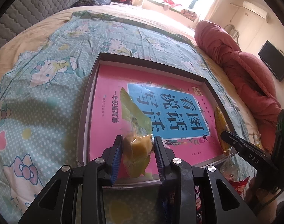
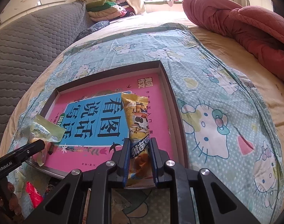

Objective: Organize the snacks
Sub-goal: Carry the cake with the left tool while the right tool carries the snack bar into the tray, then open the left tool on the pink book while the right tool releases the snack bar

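Pads of the left gripper [image 1: 137, 143] pinch a green packet [image 1: 137, 149] above the near edge of the shallow box [image 1: 89, 97], while the right gripper [image 2: 139, 147] clamps a yellow snack bar [image 2: 136, 119] over its right side. Best lower each flat onto the pink book [image 2: 156, 97], apart, before letting go. Beyond lies the cartoon quilt [image 2: 216, 97].

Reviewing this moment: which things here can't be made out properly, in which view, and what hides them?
- Red crinkly packet, right wrist view: cut off by the left gripper's arm; print unreadable.
- Dark printed packet, left wrist view: mostly behind the left gripper.
- Shallow grey cardboard box near rim: hidden behind the right gripper and its yellow cartoon-print snack packet.
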